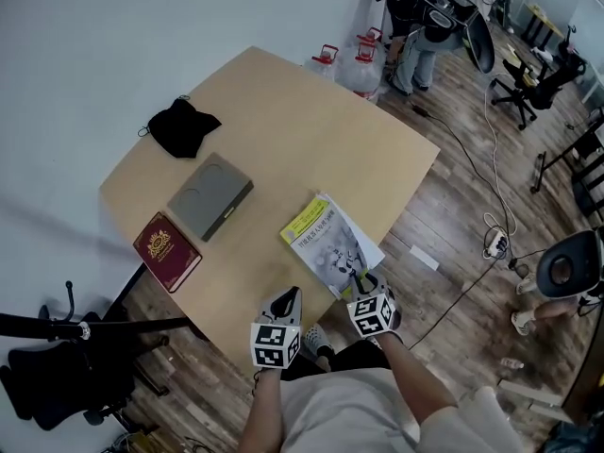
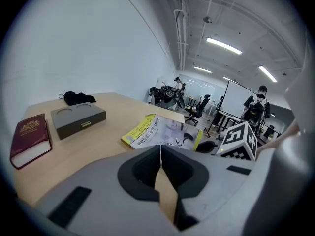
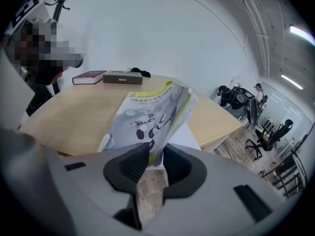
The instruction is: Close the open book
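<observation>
- The person's pale shirt (image 1: 344, 411) fills the bottom of the head view. Both forearms reach forward from it to the near edge of the wooden table (image 1: 283, 111).
- Left gripper (image 1: 293, 294): the jaws are pressed together with nothing between them. It hovers over the table edge, just left of the book.
- Right gripper (image 1: 360, 277): the jaws stand apart. The book's near corner sits in the gap, and no firm pinch on it is visible.
- Book (image 1: 330, 242): it lies cover up at the table's near right edge, with the yellow band at its far end. Its leaves are fanned at the near corner, and the white pages jut past the table edge.
- Dark red book (image 1: 167, 251): closed and flat, near the left edge.
- Grey box (image 1: 210, 196): beside the red book, toward the table's middle.
- Black cloth (image 1: 181, 125): at the far left, apart from the box.
</observation>
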{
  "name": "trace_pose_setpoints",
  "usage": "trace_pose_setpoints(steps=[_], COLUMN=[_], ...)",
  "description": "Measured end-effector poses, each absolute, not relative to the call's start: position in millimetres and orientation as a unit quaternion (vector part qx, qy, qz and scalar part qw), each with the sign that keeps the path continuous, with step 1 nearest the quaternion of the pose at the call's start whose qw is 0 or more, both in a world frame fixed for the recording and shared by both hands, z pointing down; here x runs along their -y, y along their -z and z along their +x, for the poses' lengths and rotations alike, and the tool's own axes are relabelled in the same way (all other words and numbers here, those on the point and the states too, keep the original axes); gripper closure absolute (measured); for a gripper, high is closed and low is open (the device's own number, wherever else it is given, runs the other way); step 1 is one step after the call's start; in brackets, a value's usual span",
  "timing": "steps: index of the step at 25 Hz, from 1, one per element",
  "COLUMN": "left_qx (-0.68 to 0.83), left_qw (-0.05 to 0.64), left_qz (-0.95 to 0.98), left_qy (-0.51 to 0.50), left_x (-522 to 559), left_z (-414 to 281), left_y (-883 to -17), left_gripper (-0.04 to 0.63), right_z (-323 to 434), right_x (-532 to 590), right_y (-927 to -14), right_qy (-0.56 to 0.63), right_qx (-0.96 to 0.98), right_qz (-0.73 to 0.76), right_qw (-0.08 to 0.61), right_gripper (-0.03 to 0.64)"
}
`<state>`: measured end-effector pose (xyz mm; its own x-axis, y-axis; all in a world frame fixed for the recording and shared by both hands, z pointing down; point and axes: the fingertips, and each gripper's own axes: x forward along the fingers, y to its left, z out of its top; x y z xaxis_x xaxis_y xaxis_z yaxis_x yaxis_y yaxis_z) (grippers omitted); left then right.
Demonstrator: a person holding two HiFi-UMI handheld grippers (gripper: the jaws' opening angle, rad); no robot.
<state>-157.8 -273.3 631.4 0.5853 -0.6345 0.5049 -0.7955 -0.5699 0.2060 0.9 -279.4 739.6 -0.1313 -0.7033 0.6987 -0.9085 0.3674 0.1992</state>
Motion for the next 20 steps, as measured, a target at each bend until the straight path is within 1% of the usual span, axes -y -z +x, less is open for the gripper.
trace_pose_setpoints(steps=[10, 16, 20], left_qx=[0.412, 0.415, 0.417], left_qw=[0.212, 0.212, 0.214], left_qz=[0.862, 0.859, 0.856], left_qy=[-0.204, -0.213, -0.216], left_x=[266.5, 262.7, 260.8], left_z=[-158.3, -161.2, -164.9], left_y=[-641.2, -646.2, -650.7], left_gripper=[0.572, 0.572, 0.572], right_z=[9.4, 13.3, 16.8], right_x=[280.0, 280.6, 282.4], right_y=[-746.3, -745.3, -747.1], right_qy=[-0.186, -0.213, -0.223], right_qx=[0.758, 0.76, 0.756], right_qz=[0.529, 0.541, 0.548], right_qw=[0.334, 0.291, 0.281], right_gripper=[0.477, 0.457, 0.426])
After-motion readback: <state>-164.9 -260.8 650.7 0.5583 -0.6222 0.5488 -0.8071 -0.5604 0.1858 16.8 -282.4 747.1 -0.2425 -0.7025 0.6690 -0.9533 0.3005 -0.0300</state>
